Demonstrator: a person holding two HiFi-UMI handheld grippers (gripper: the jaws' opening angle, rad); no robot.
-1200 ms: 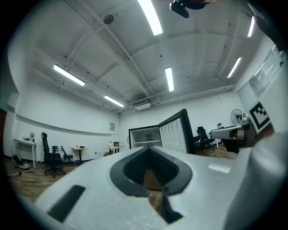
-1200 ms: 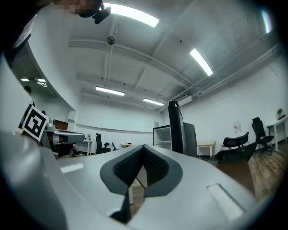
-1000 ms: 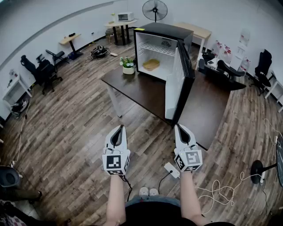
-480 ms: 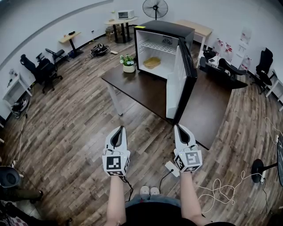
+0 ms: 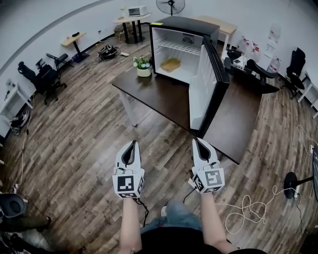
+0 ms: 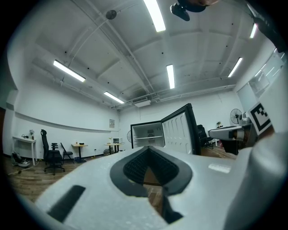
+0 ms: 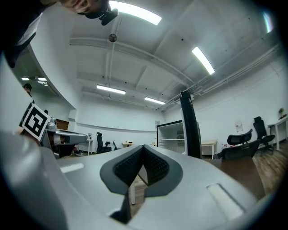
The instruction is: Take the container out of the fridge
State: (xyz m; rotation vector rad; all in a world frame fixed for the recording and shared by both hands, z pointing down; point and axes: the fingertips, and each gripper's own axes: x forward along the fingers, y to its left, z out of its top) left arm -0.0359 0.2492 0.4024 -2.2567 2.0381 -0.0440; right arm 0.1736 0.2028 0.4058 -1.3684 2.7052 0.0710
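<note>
A black fridge (image 5: 185,30) stands on a dark brown table (image 5: 159,99) ahead of me, its door (image 5: 208,87) swung wide to the right. Inside, a shallow tan container (image 5: 170,64) lies on the white floor under a wire shelf. My left gripper (image 5: 132,143) and right gripper (image 5: 198,141) hang side by side over the wooden floor, well short of the table, both shut with nothing in them. The left gripper view shows the fridge (image 6: 148,134) far beyond the left gripper (image 6: 148,148). The right gripper view shows the door's edge (image 7: 189,126) past the right gripper (image 7: 143,147).
A potted plant (image 5: 143,67) stands on the table left of the fridge. White cable (image 5: 243,208) coils on the floor at my right. Office chairs (image 5: 42,77), small desks (image 5: 126,20) and a fan (image 5: 170,5) line the walls.
The fridge and table have come nearer in the head view. Both grippers keep their pose, and the floor under them has shifted.
</note>
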